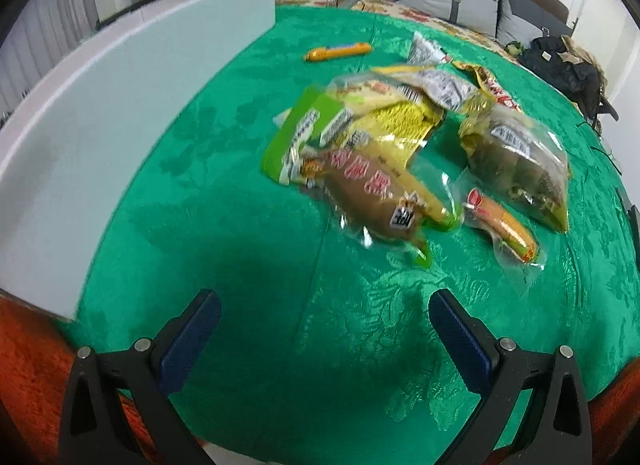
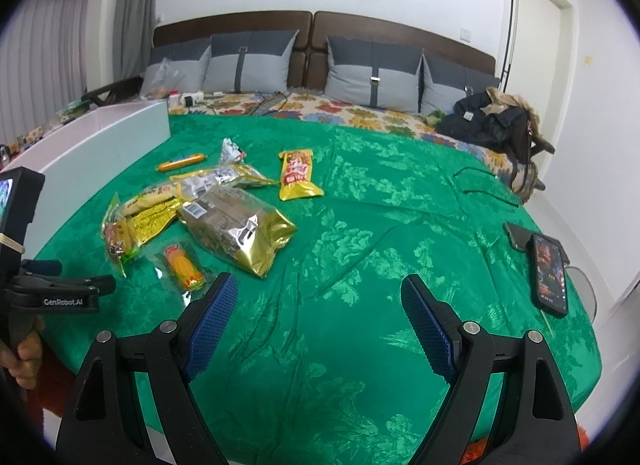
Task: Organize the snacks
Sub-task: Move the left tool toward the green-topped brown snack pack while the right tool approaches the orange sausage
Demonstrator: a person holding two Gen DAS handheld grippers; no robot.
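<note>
- Your left gripper (image 1: pixel 324 329) hangs above the green bedspread (image 1: pixel 240 225) near its front edge, jaws spread wide with nothing between them.
- Your right gripper (image 2: pixel 318 321) is also wide apart and empty, over a bare stretch of the bedspread toward the front edge.
- The snacks sit in a loose heap on the left half of the bedspread, beside the white box (image 2: pixel 100 145) that runs along its left edge.
- Nearest your left gripper lies a brown snack in clear wrap (image 1: pixel 372 201), overlapping a green-and-yellow packet (image 1: pixel 320 129) (print too blurred to read).
- A corn-shaped snack (image 2: pixel 186 267) lies just beside that pile, on its own, closest to your right gripper's left finger.
- A large gold bag (image 2: pixel 240 229) sits in the middle of the heap; a yellow packet with red print (image 2: pixel 298 175) lies apart, toward the pillows.
- An orange sausage stick (image 2: pixel 182 163) rests alone near the box, at the far side of the heap.
- Two phones (image 2: pixel 550 273) lie at the right edge of the bedspread, well away from the snacks.
</note>
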